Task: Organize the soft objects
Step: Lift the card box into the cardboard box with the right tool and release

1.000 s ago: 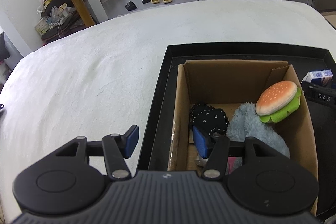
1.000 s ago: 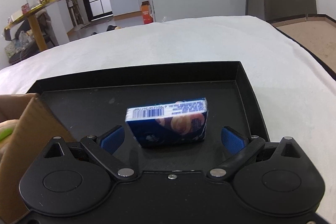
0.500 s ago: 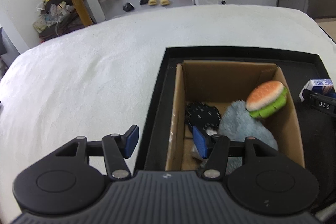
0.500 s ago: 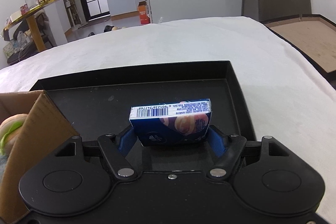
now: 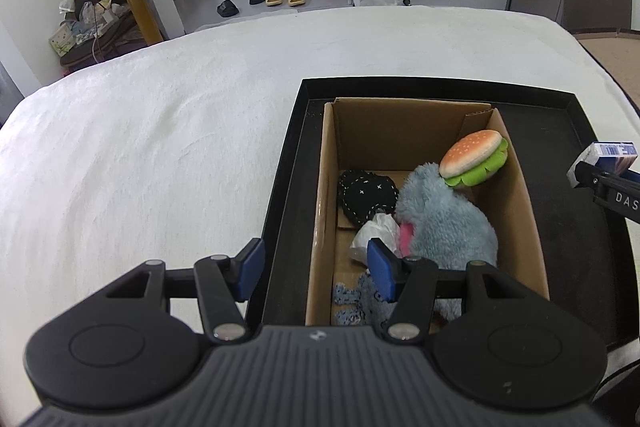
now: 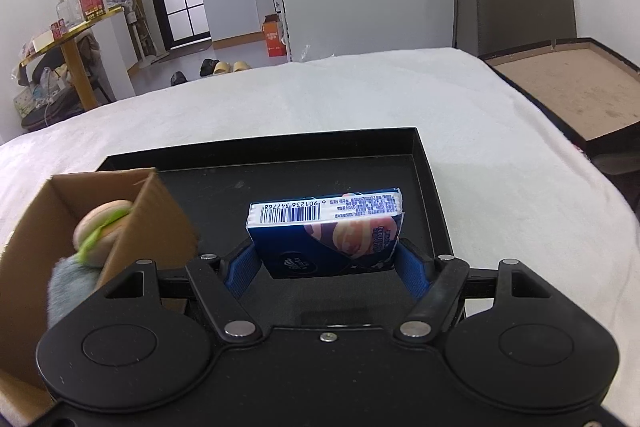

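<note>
Pinching the tissue pack (image 6: 326, 233) by its short ends, right tongs (image 6: 326, 265) look secure; it's light and squashy. Left tongs (image 5: 316, 269) hang spread, holding nothing, over the cardboard box (image 5: 520, 195).

cardboard box (image 6: 36, 267): near end cut off | burger toy (image 6: 100, 231): blurred, half hidden

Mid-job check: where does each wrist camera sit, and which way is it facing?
Left wrist: on the left hand-held gripper, angled down at the cardboard box; its open jaws straddle the box's wall.
Right wrist: on the right hand-held gripper, looking over the black tray; its pads clamp the blue tissue pack.
Shared: box, tray, burger toy, tissue pack, white cover.
</note>
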### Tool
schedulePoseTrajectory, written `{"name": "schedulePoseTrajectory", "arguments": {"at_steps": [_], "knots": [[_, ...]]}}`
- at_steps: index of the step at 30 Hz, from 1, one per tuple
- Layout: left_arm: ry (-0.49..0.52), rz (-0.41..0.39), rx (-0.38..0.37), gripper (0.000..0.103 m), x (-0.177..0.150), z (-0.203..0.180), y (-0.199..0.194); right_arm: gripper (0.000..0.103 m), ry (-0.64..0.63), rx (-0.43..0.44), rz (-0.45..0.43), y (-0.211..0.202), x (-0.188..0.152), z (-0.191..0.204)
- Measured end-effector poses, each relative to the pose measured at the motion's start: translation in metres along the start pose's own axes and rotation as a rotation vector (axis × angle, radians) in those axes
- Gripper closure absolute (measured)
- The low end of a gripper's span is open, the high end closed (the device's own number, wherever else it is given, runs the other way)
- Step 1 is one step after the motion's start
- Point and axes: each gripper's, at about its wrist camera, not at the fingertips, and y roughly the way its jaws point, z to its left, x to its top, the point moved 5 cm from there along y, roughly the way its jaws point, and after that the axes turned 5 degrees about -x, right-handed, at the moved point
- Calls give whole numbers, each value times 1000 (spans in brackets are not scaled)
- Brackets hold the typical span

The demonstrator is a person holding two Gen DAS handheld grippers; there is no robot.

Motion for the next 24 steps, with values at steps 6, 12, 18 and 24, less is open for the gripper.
{"name": "schedulePoseTrajectory", "arguments": {"at_steps": [6,12,18,24], "knots": [[1,-7,-31,48,-4,2,-5,32,-6,0,-27,-25,3,6],[-4,-18,-63,48,-8,4,-12,32,-35,8,-45,-47,8,14],[-15,-18,-95,48,-12,8,-16,32,-69,21,-64,-66,12,26],[-37,-29,-124,48,-15,13,-21,32,-112,39,-78,-81,16,44]]}}
